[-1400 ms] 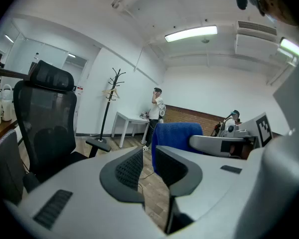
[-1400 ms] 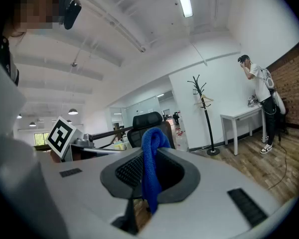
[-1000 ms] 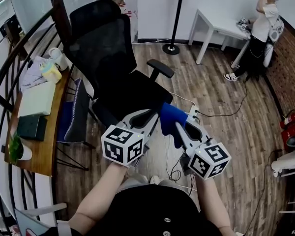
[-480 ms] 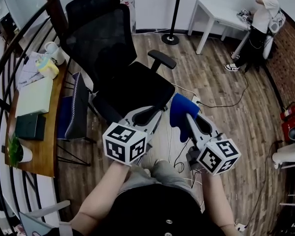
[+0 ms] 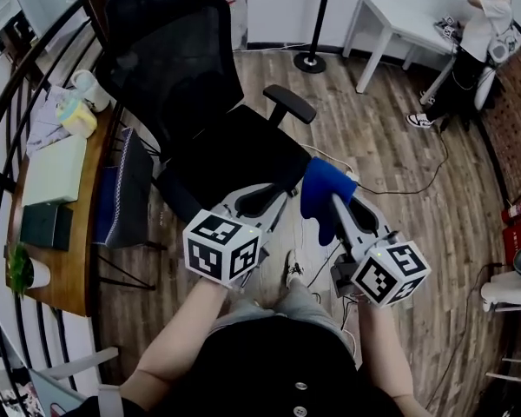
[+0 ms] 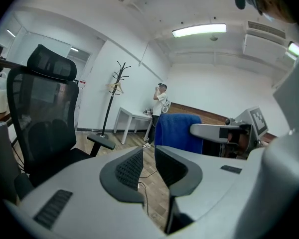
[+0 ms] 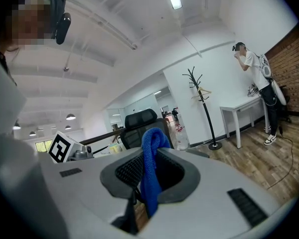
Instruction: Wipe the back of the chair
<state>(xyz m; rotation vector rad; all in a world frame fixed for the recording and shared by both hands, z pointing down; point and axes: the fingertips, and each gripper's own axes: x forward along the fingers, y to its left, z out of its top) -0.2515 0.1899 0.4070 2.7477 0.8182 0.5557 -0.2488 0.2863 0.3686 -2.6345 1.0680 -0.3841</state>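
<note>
A black office chair faces me, its mesh back (image 5: 169,59) upright behind the seat (image 5: 243,150). Both grippers hover side by side over the seat's front edge, well short of the back. My left gripper (image 5: 282,194) has its jaws nearly together with nothing between them (image 6: 148,156). My right gripper (image 5: 330,200) is shut on a blue cloth (image 5: 323,185), which hangs folded between its pads (image 7: 149,173). The chair back (image 6: 40,118) fills the left of the left gripper view, with the cloth (image 6: 177,133) to the right. The chair (image 7: 139,126) is small behind the cloth in the right gripper view.
A wooden desk (image 5: 74,233) with a mug, a pad and books stands left of the chair, behind a curved railing. A coat stand (image 5: 317,24), a white table (image 5: 399,33) and a person (image 5: 478,42) are at the back. Cables (image 5: 391,189) cross the floor.
I have stepped closer, so the chair sits higher and nearer in view. My right gripper has shifted a little to the right with the cloth. The left gripper has kept its place.
</note>
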